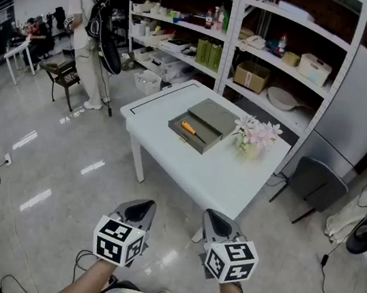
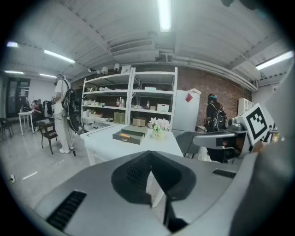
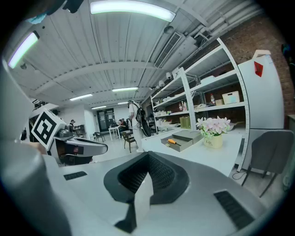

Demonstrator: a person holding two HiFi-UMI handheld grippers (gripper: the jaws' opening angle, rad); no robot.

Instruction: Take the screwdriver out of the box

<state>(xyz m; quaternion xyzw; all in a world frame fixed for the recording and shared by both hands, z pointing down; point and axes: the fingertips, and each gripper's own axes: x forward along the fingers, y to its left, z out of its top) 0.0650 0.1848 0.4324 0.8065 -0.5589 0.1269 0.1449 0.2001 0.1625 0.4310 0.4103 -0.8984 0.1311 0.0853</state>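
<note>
The screwdriver (image 1: pixel 191 129) lies flat in the open tray of the grey box (image 1: pixel 193 144), which sits near the middle of the white table (image 1: pixel 186 174), just left of a small pot of pink flowers (image 1: pixel 258 135). Its long axis runs along the box's longer wall. The orange handle is at the left, slightly farther end, and the dark shaft points right and a little nearer.

It looks like a small hand tool: light, rigid and not fragile, so a firm pinch should do it no harm. The thin metal shaft is probably smooth and could slip or swivel between the pads. The thicker orange handle seems the better place to take hold, with the jaws set across it rather than along it. It rests low in the tray, so the box walls may crowd the fingers, and a steep approach from above looks sensible.

Both grippers hang at the near edge of the scene, well apart from the table and box. The left gripper (image 1: pixel 143 206) has its jaws together with nothing between them, and so does the right gripper (image 1: pixel 218 218). Either would have to open before it can grasp the handle
</note>
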